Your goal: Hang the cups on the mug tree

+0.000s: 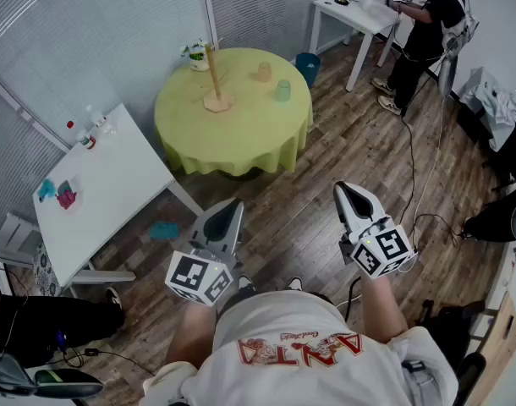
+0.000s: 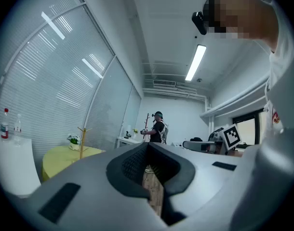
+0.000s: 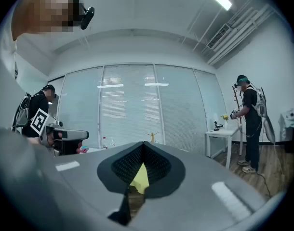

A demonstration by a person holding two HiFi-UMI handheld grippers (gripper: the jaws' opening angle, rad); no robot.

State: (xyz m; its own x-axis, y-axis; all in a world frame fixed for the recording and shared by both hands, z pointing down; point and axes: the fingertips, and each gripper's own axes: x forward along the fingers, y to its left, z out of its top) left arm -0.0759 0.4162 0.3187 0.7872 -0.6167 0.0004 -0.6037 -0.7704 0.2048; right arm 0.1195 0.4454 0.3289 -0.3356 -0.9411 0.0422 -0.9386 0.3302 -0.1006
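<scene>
Now, with your left gripper [image 1: 227, 216] and right gripper [image 1: 351, 197] closed empty, pinch the probably light, stiff cups [image 1: 282, 90] by their rims.

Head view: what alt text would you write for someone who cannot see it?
A person holds two shut, empty grippers, the left gripper and the right gripper, out over a wooden floor, short of a round table with a yellow-green cloth. On it stand a mug tree, a tan cup and a green cup, neither hung yet.
</scene>
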